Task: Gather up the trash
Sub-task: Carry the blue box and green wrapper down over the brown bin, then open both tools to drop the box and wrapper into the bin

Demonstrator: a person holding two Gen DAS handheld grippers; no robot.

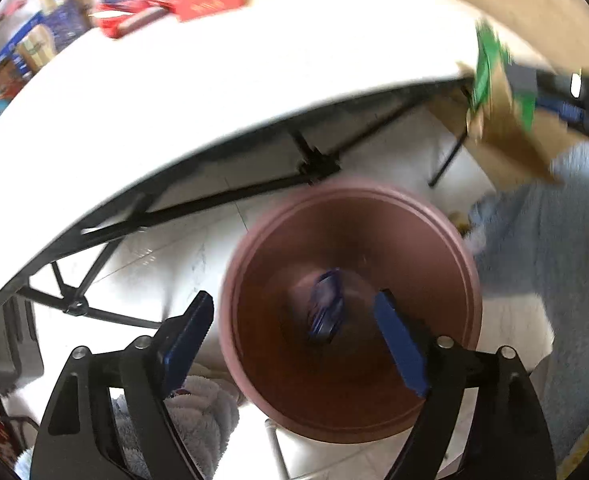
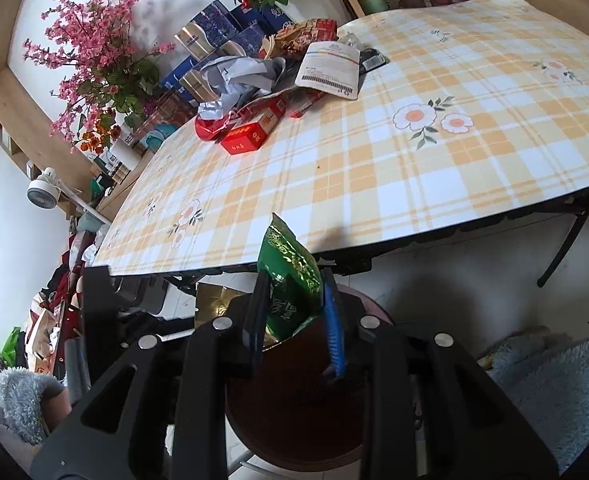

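Observation:
A round reddish-brown bin (image 1: 350, 312) stands on the floor beside the table, with a blue wrapper (image 1: 326, 304) lying at its bottom. My left gripper (image 1: 294, 336) is open and empty, hovering over the bin's mouth. My right gripper (image 2: 294, 316) is shut on a green snack bag (image 2: 290, 280) and holds it above the bin (image 2: 294, 420), near the table's front edge. The green bag also shows in the left wrist view (image 1: 494, 68) at the upper right. More trash lies at the table's far side: red boxes (image 2: 250, 128), crumpled paper (image 2: 238, 76) and a white packet (image 2: 330, 68).
The folding table has a yellow plaid cloth (image 2: 374, 160) and black legs (image 2: 562, 252). Flowers (image 2: 98, 52) and blue boxes (image 2: 222, 20) stand behind it. Light blue fluffy fabric (image 2: 554, 380) lies on both sides of the bin. The floor is white tile (image 1: 166, 252).

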